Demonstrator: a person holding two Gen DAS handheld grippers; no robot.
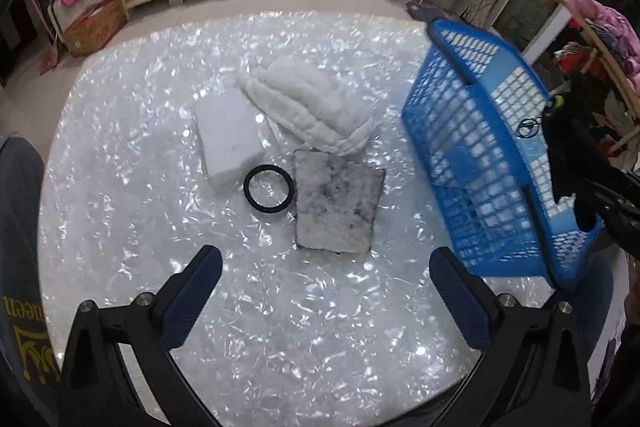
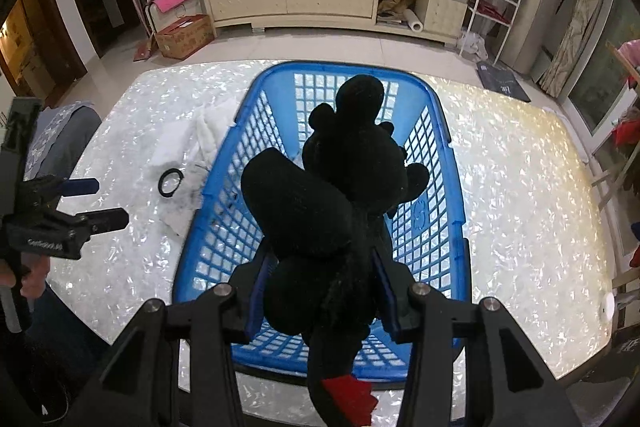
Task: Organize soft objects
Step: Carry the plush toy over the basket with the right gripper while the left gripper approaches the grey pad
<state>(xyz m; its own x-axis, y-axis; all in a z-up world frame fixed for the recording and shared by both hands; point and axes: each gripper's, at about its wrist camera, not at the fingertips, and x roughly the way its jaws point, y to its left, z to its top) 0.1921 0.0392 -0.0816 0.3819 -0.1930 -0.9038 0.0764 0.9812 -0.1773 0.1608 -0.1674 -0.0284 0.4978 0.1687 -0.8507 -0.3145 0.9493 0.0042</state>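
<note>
Both wrist views look steeply down, sharing the table [image 1: 120, 227] and basket [image 2: 436, 155].

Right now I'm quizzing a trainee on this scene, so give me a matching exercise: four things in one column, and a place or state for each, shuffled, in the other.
Things:
1. black plush toy
2. black ring
3. left claw
4. blue basket

States:
A. open, holding nothing
B. lying flat on the table between the white block and the stained grey pad
C. clamped in the right claw
D. empty, standing on the table

Pairs: 1-C, 2-B, 3-A, 4-D
</note>
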